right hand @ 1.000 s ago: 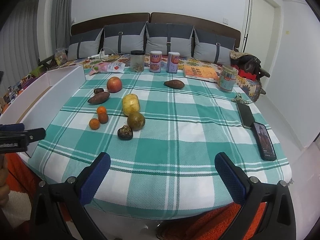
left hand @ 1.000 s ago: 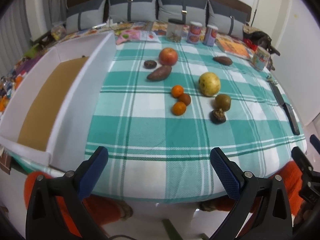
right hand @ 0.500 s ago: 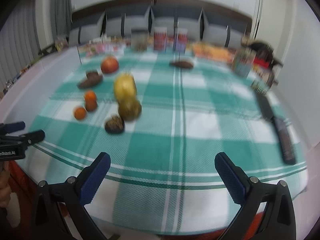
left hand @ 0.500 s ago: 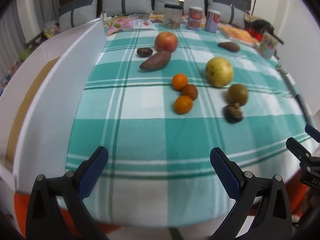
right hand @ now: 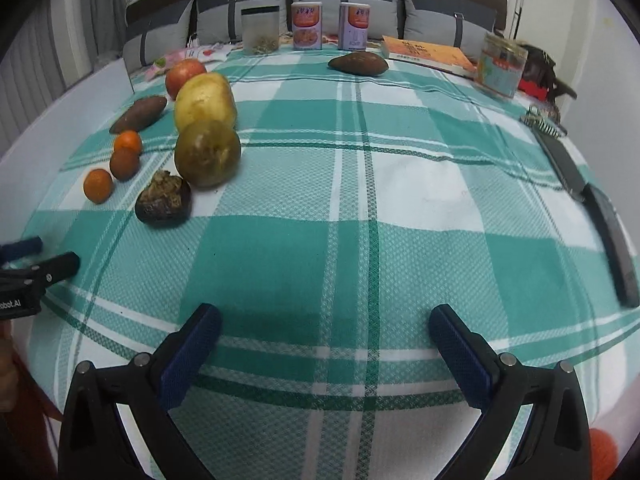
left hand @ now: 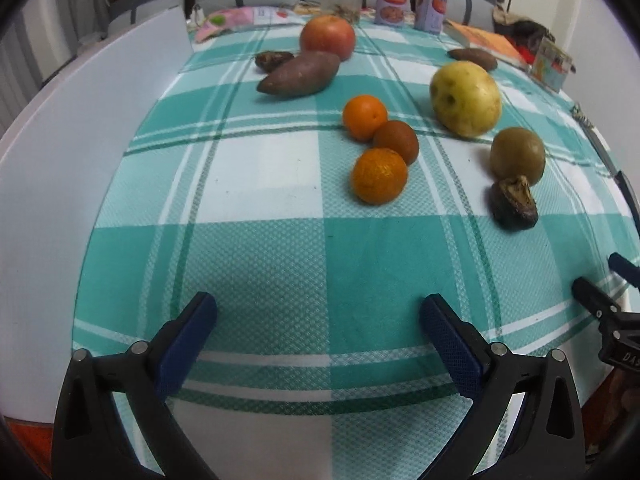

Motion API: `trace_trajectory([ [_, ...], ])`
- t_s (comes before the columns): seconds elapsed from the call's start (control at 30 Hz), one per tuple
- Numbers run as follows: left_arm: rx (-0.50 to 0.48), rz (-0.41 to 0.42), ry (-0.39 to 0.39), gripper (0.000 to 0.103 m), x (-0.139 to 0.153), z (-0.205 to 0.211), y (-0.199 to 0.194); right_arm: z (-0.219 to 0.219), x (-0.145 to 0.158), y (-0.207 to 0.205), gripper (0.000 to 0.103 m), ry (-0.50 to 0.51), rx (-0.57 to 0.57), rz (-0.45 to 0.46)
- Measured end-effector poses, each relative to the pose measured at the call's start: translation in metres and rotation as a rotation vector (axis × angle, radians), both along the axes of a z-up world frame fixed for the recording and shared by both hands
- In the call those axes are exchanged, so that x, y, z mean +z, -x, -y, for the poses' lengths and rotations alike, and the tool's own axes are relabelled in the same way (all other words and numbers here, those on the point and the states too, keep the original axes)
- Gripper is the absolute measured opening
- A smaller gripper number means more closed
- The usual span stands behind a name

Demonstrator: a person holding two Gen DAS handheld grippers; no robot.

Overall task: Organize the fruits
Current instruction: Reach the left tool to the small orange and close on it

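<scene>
Fruit and vegetables lie on a green-and-white checked tablecloth (left hand: 260, 184). In the left wrist view I see a near orange (left hand: 379, 176), a brownish round fruit (left hand: 396, 142), a far orange (left hand: 365, 117), a yellow pear-like fruit (left hand: 465, 98), a green-brown fruit (left hand: 517, 155), a dark shrivelled fruit (left hand: 514, 203), a sweet potato (left hand: 300, 74) and a red apple (left hand: 328, 36). My left gripper (left hand: 318, 322) is open and empty, short of the oranges. My right gripper (right hand: 325, 332) is open and empty, right of the dark fruit (right hand: 163, 202) and green-brown fruit (right hand: 207, 153).
A white box wall (left hand: 80, 140) runs along the table's left side. Jars and cans (right hand: 307, 26), a book (right hand: 430, 55) and a second sweet potato (right hand: 358, 64) stand at the far edge. Two dark phones (right hand: 612, 240) lie on the right. Grey cushions line the back.
Both grippers have moved forward and lower over the table, so the fruit looms larger. Both stay open and empty.
</scene>
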State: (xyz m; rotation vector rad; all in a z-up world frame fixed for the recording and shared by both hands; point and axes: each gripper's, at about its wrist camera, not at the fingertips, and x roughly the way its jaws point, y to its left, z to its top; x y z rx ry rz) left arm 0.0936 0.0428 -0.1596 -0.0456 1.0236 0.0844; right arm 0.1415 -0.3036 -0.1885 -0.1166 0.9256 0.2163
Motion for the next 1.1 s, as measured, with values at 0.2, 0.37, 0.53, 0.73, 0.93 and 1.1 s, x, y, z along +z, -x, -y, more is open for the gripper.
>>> trace_trajectory([
  [0.2, -0.033, -0.048, 0.007, 0.101, 0.003, 0.0, -0.011, -0.002, 0.0, 0.002, 0.103, -0.007, -0.022, 0.021],
  [0.37, -0.117, 0.044, 0.069, 0.1, 0.023, 0.003, -0.035, -0.001, -0.001, 0.003, 0.103, -0.011, -0.025, 0.031],
  [0.53, -0.184, 0.058, 0.056, 0.079, 0.021, 0.015, -0.055, -0.001, -0.001, 0.004, 0.103, -0.012, -0.022, 0.033],
  [0.73, -0.211, 0.056, 0.045, 0.066, 0.013, 0.015, -0.056, -0.001, -0.002, 0.006, 0.103, -0.013, -0.018, 0.036],
  [0.93, -0.224, 0.071, 0.088, 0.029, 0.015, 0.012, -0.059, -0.001, -0.001, 0.003, 0.103, -0.013, -0.009, 0.012],
  [1.1, -0.172, 0.076, 0.126, 0.028, 0.023, 0.001, -0.046, -0.005, 0.023, -0.029, 0.098, -0.205, 0.062, -0.116],
])
